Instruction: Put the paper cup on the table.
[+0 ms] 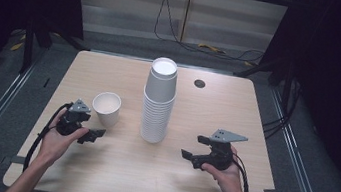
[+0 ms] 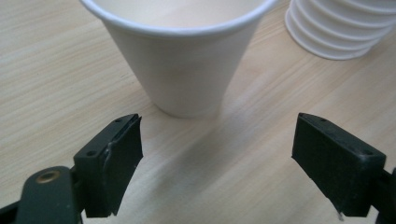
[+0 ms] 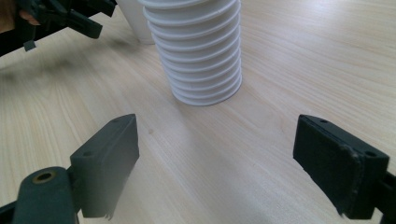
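Hands are resting near the table's (image 1: pixel 113 168) front edge, each holding a gripper. Left gripper (image 1: pixel 86 133) is sitting with jaws spread wide and empty, facing the single cup (image 1: pixel 106 109) standing upright just beyond it, left of centre. That cup is looking light, thin-walled and easy to crush or tip, so a gentle squeeze across its lower wall is probably best. Stack (image 1: pixel 158 102) is standing at centre, inverted. Right gripper (image 1: pixel 193 149) is waiting toward the front right, jaws likewise wide apart, pointing at the stack's base.
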Available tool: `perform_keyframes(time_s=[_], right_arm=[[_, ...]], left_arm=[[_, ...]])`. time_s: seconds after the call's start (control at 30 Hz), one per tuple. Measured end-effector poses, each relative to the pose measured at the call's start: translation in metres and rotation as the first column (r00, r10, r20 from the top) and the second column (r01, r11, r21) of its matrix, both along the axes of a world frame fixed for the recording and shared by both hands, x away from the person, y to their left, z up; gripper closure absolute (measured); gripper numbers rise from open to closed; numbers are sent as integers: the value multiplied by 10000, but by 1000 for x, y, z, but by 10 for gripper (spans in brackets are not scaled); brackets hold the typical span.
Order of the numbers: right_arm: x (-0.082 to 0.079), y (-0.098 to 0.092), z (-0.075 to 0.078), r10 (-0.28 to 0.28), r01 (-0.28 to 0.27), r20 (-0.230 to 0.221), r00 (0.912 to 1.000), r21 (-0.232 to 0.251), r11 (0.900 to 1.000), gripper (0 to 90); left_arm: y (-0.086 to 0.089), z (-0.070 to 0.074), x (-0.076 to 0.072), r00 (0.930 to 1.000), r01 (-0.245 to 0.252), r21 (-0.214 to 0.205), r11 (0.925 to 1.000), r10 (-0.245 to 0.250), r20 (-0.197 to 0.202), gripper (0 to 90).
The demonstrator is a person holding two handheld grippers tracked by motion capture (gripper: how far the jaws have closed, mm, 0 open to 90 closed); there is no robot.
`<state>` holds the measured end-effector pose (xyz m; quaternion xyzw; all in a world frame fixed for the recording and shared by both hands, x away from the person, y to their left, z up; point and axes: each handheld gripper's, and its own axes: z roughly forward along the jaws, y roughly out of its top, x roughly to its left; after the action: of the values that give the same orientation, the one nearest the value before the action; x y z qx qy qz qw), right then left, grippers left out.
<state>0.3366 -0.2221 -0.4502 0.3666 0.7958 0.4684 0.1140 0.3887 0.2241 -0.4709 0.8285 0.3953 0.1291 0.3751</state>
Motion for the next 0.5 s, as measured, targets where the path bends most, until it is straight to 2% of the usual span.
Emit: perform_keyframes(time_s=[0.07,0.13,0.17,0.2,0.23,0.33,0.4,0.5], right_arm=[[0,-1,0,-22,22,30,10000,11,10000,144],[0,-1,0,-54,54,31,10000,25,10000,144],[0,-1,0,-52,52,31,10000,18,10000,144],[0,-1,-1,-51,51,31,10000,19,10000,144],[0,-1,-1,-68,68,8,10000,11,10000,144],[-1,0,-1,-42,42,-3,10000,-16,10000,144],[-1,1,-1,-20,20,-14,10000,-25,10000,144],[-1,0,-2,-27,27,-15,10000,-25,10000,144]], left_arm=[[1,1,-6,9999,-168,-509,9986,170,21,161],[1,2,-11,9993,-293,-248,9993,299,237,167],[1,1,-13,9990,-384,-369,9986,393,227,168],[1,1,-15,9990,-369,-297,9989,376,234,168],[-1,1,-19,9982,-405,6,9992,405,438,168],[-5,-2,-27,9994,-208,-393,9990,219,266,168],[-8,-4,-33,9994,-159,-407,9990,172,309,167],[-11,-7,-40,9999,-7,-723,9974,19,166,168]])
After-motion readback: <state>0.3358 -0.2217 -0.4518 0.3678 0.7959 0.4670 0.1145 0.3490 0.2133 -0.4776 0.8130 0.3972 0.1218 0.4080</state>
